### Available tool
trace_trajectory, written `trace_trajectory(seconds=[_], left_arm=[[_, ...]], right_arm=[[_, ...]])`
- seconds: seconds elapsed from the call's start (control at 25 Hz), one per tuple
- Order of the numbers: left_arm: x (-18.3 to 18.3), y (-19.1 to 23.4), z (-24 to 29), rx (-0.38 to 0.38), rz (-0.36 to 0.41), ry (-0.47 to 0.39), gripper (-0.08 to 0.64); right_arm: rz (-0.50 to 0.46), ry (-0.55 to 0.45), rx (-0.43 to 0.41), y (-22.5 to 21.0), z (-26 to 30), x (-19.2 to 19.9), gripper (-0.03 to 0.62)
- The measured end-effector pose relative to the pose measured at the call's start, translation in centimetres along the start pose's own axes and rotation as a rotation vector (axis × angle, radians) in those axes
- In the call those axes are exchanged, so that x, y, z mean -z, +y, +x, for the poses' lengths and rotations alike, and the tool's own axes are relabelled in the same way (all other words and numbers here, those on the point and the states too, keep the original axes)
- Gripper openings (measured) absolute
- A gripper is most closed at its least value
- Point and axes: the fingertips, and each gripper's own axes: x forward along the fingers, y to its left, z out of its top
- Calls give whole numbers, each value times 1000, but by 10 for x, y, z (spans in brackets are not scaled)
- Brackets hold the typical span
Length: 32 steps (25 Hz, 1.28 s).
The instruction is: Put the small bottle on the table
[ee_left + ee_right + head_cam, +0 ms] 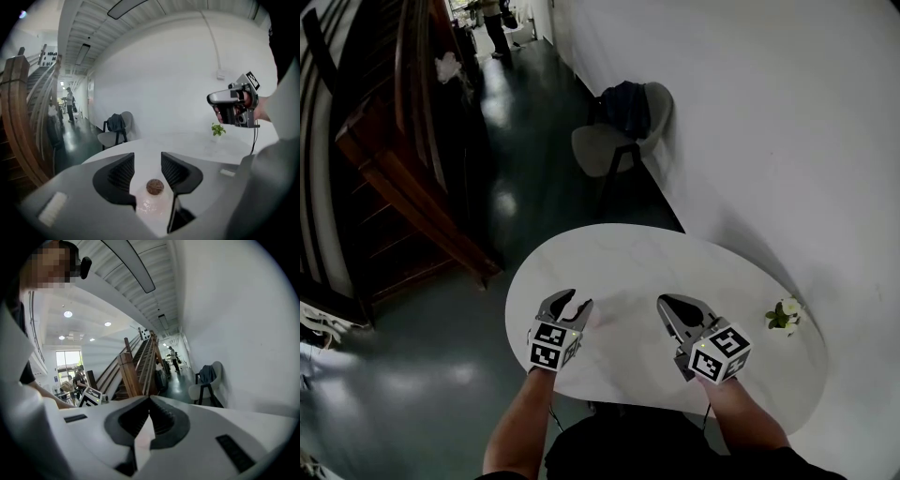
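Left gripper (147, 161): jaws spread wide, pads clear of small bottle (153, 201) between them.
Location: upright on table (197, 140), cork stopper (155, 186) uppermost.
Handling: judged light, rigid, smooth, breakable; best held across body, below stopper.
Right gripper (149, 401): jaws closed, empty.

Count: one counter (628, 253). Two tongs: left tongs (575, 302), right tongs (668, 305). One small bottle (153, 199), one cork stopper (155, 186). One potted plant (784, 314). One chair (605, 150), one dark garment (623, 105) on it. One wooden staircase (394, 169).
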Motion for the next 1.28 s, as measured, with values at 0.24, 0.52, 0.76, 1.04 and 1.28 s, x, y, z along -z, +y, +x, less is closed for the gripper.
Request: trace_trajectory(seconds=[0.24,0.52,0.76,1.04,1.28], left_arm=[[-39,16,-45,-62,-24,-107,161],[-68,16,-88,-10,43,-195,163],[-91,16,-123,-15,38,-290,115],[-115,14,-146,-103,60,-316,65],[-143,12,-156,-182,0,-374,11]], right_arm=[[-26,-19,-13,18,3,-15,11],[-51,-27,10,41,0,-18,11],[-36,-27,35,59,-10,-12,11],[-41,-60,11,49,-23,-32,11],[-87,-130,-35,36,-34,-65,11]])
